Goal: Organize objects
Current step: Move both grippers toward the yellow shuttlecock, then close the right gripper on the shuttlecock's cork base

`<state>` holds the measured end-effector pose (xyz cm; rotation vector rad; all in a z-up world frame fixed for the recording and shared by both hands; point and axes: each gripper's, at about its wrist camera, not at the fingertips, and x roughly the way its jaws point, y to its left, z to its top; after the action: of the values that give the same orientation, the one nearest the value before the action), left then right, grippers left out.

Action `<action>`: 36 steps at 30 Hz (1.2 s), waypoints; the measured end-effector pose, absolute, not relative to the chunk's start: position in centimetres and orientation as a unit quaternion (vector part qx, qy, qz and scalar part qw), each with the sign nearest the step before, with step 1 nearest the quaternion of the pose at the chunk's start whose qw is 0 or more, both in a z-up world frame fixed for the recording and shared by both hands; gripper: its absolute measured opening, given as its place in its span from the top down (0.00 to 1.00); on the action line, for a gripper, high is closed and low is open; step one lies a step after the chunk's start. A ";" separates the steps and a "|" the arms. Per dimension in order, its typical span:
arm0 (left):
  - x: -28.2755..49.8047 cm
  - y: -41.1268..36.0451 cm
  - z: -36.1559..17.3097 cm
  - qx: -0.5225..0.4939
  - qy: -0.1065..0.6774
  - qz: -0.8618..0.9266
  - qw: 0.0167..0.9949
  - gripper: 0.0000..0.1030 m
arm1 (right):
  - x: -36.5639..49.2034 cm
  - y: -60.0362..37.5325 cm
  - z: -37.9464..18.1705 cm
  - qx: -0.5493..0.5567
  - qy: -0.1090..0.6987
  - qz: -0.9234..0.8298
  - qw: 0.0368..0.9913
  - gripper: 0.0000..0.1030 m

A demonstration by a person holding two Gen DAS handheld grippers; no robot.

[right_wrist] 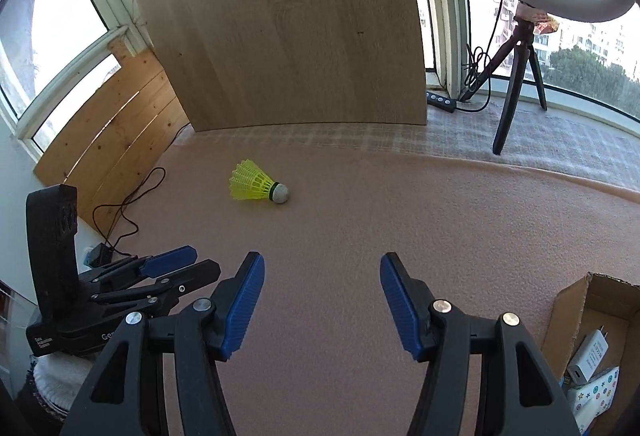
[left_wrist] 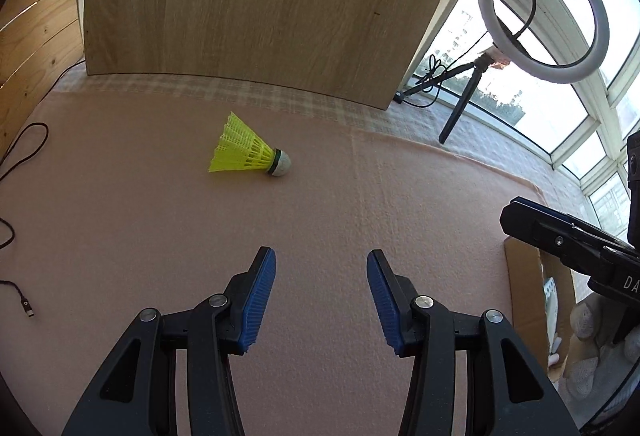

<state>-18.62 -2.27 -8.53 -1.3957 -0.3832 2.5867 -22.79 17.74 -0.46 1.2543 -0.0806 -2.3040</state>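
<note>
A yellow shuttlecock (left_wrist: 249, 151) lies on its side on the pink cloth (left_wrist: 160, 195), alone in the middle of it; its white cork tip points right and its skirt flares to the left; it sits well short of the upright wooden board (left_wrist: 260, 3) at the far edge, where a strip of checked fabric (left_wrist: 280, 95) shows between cloth and board.

The left gripper (left_wrist: 321, 268) hangs over the near part of the cloth, its blue pads spread apart with only bare cloth between them; the shuttlecock is well beyond its tips and a little to the left. The right gripper (right_wrist: 322, 272) is likewise spread and pinching nothing; from its view the shuttlecock (right_wrist: 259, 187) lies far ahead and left of centre. The two tools are side by side; the left one's blue-tipped fingers show at the left of the right wrist view, and the right one's at the right edge of the left wrist view, with a white-gloved hand (left_wrist: 596, 340) under it.

At the near right stands an open cardboard box (right_wrist: 576, 300), holding a white charger (right_wrist: 588, 356) and a small patterned pack (right_wrist: 596, 392). Far right, a ring light (left_wrist: 544, 11) on a small tripod (right_wrist: 516, 75) stands by the window (left_wrist: 560, 115). Black cables (left_wrist: 24, 151) trail along the left edge of the cloth, by pine planks (right_wrist: 116, 135).
</note>
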 end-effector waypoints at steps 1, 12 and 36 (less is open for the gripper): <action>-19.1 -2.8 -8.8 -0.468 -0.133 0.869 0.085 0.51 | -23.4 16.9 -0.6 0.463 -0.030 -0.846 0.261 0.45; -23.9 -5.7 -12.3 -0.485 -0.171 0.854 0.081 0.51 | -29.9 9.8 -4.3 0.500 -0.046 -0.810 0.303 0.45; -29.9 -8.4 -16.6 -0.498 -0.199 0.840 0.085 0.52 | -36.5 2.6 -10.6 0.542 -0.101 -0.765 0.333 0.49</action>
<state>-29.92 -8.36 -16.59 -1.4867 -0.5927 2.5046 -36.49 2.65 -10.57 1.4157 -0.2643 -1.9970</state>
